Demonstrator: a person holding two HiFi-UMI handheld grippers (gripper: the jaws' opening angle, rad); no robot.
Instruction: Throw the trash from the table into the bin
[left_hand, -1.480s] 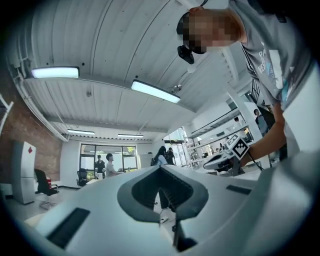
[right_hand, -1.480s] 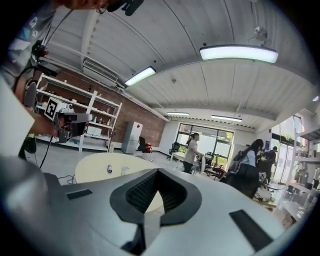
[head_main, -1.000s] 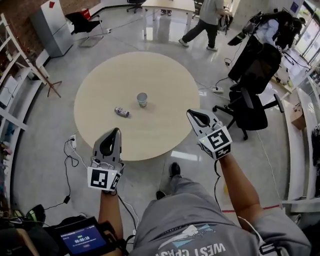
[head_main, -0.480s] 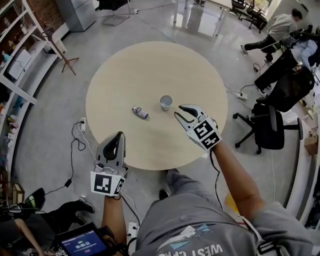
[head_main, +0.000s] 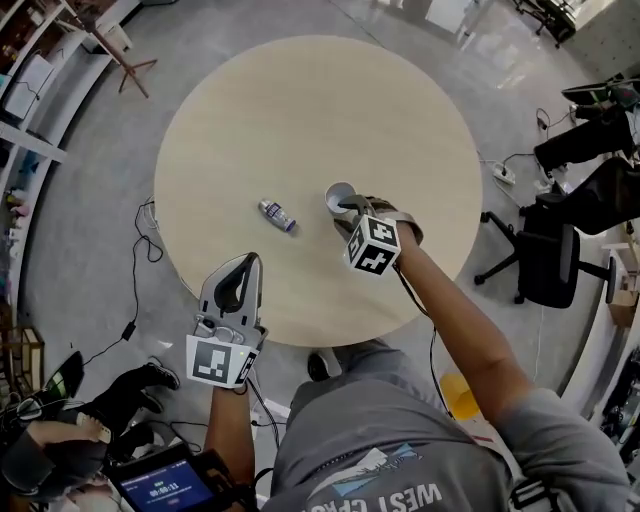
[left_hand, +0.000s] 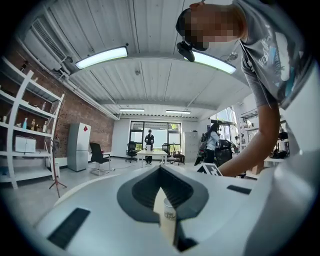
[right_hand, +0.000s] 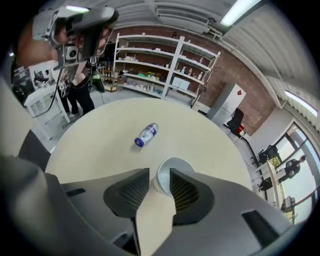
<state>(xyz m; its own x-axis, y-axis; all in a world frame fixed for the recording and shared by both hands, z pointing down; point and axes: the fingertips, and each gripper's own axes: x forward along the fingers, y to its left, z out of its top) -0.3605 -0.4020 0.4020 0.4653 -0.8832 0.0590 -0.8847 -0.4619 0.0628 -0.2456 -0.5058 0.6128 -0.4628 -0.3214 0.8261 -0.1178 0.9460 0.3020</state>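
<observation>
A white paper cup (head_main: 340, 197) stands upright near the middle of the round beige table (head_main: 300, 100). A small bottle (head_main: 276, 214) with a blue label lies on its side to the cup's left. My right gripper (head_main: 350, 207) tilts down at the cup. Its jaws are opening, and in the right gripper view the cup (right_hand: 176, 172) sits just at the parted fingertips, not squeezed. The bottle (right_hand: 146, 135) lies beyond it. My left gripper (head_main: 245, 262) hovers level at the table's near edge, tips together and empty. The cup (left_hand: 169, 215) shows through its jaw gap. No bin is in view.
A black office chair (head_main: 555, 260) stands to the table's right, with cables (head_main: 140, 250) on the floor at the left. White shelves (head_main: 30, 90) line the left wall. A crouching person (head_main: 60, 450) and a screen device (head_main: 165, 488) are at the lower left.
My right gripper has swung forward and down from in front of the table to the cup, and its jaws have parted. The left gripper has moved forward to the table's edge.
</observation>
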